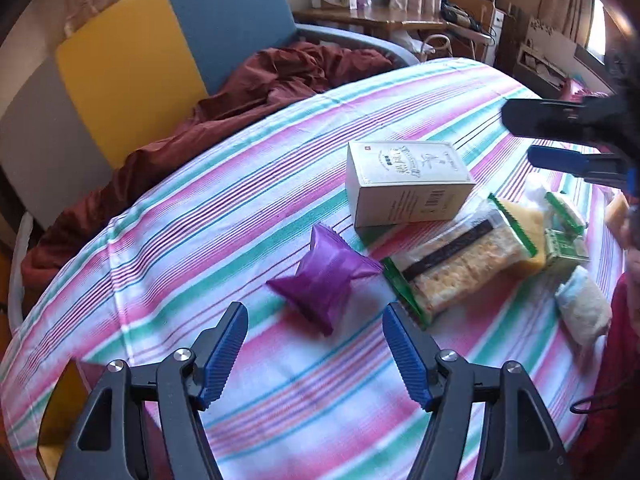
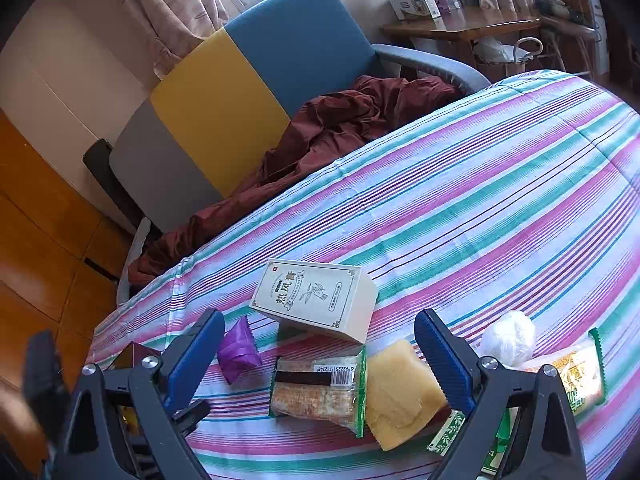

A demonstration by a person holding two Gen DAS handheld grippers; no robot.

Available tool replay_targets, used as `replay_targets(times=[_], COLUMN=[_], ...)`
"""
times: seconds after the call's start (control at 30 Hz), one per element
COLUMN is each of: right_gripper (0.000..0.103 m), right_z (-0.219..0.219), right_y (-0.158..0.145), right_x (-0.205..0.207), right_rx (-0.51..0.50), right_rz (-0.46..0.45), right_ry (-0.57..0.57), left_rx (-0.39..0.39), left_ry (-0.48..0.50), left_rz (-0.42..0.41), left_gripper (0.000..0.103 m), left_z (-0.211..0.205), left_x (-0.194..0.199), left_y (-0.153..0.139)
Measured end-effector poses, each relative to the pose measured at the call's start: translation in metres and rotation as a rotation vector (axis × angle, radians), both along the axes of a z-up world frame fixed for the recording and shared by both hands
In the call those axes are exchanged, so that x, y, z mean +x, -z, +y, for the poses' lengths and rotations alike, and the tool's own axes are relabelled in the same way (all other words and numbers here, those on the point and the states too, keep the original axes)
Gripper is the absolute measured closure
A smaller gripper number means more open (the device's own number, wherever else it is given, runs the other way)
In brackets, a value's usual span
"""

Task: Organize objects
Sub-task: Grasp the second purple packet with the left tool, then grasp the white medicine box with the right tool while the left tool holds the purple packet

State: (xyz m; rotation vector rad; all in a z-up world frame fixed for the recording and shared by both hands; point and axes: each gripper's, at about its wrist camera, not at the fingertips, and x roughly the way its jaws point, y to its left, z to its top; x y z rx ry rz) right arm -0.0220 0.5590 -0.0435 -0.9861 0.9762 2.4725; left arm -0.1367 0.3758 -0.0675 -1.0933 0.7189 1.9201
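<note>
On the striped cloth (image 1: 280,200) ahead of me the snacks sit bunched together: a purple packet (image 1: 326,276), a cream box (image 1: 404,182) behind it, a clear cracker pack (image 1: 460,264) touching the box's near corner, a yellow block (image 2: 400,392) beside that, and a white wrapped ball (image 2: 508,338) further right. My left tongs (image 1: 314,354) hang spread apart and empty just short of the purple packet. My right tongs (image 2: 320,360) are also wide and empty, straddling the cracker pack and the yellow block.

I judge the crowding to be the main risk. If I close the right pair where it stands, I may pinch two things at once, or nudge the box, which is tipped up on the pile. The purple packet is puffy and slick-looking, so a grip on its corner could squirt it away. Both pairs work the same small patch, so they could also knock into each other.
</note>
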Motion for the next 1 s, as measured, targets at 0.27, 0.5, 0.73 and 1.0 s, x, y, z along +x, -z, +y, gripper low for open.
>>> replay_targets(times=[0.27, 0.5, 0.73, 1.0], right_gripper=[0.006, 0.006, 0.006, 0.006], right_z=[-0.001, 0.0, -0.004, -0.014], right_y=[0.002, 0.006, 0.006, 0.008], right_x=[-0.003, -0.005, -0.009, -0.013], right_rx=[-0.023, -0.023, 0.023, 0.089], right_rz=[0.0, -0.017, -0.044, -0.087], right_ry=[-0.021, -0.019, -0.033, -0.056], left_rx=[-0.032, 0.033, 0.076, 0.143], left_ry=[0.074, 0.01, -0.166, -0.271], left_rz=[-0.012, -0.096, -0.147, -0.073], left_gripper=[0.032, 0.068, 0.068, 0.068], left_z=[0.025, 0.016, -0.017, -0.053], left_x=[-0.015, -0.013, 0.023, 0.082], left_y=[0.023, 0.032, 0.031, 0.03])
